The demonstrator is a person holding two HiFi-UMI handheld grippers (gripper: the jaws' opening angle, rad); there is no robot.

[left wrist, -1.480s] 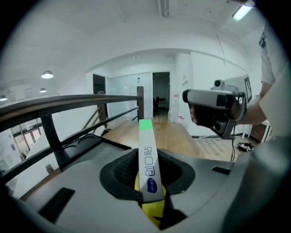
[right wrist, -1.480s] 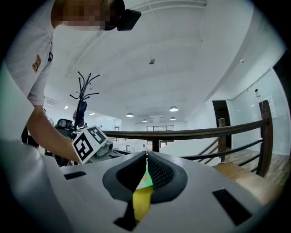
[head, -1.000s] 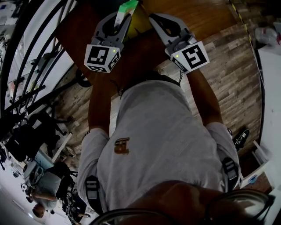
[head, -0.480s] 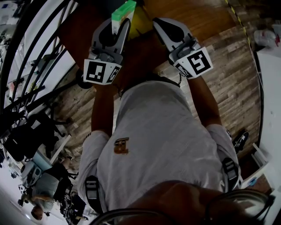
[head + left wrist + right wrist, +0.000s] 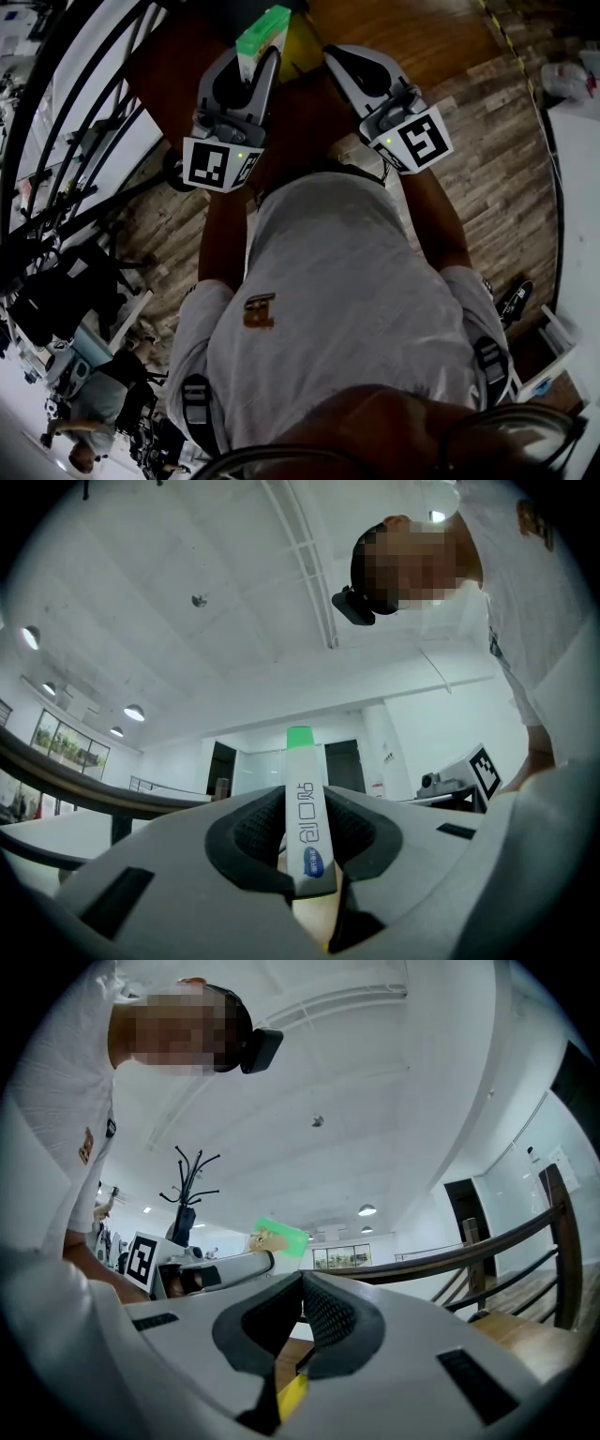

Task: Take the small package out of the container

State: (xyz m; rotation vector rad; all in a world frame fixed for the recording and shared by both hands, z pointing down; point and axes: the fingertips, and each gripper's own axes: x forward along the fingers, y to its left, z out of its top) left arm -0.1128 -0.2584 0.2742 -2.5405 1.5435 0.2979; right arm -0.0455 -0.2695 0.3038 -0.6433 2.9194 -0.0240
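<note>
The small package [image 5: 262, 30], a flat white box with a green top, stands upright between the jaws of my left gripper [image 5: 257, 62], which is shut on it. In the left gripper view the package [image 5: 302, 761] rises out of the left gripper [image 5: 303, 810], held in the air with the room's ceiling behind it. My right gripper [image 5: 343, 58] is beside it, shut with nothing between its pads [image 5: 323, 1314]. From the right gripper view the package [image 5: 282, 1237] shows as a green patch at the left. The yellow container [image 5: 304, 42] lies on the table between the two grippers, mostly hidden.
A brown wooden table [image 5: 178, 66] lies under both grippers, with plank flooring [image 5: 487, 131] around it. Black curved rails [image 5: 66, 141] run along the left. A white cabinet [image 5: 577, 187] stands at the right. A person [image 5: 89, 403] sits far off at the lower left.
The left gripper has tilted upward with the package in its jaws, its marker cube sliding down in the head view. The right gripper has shifted slightly.
</note>
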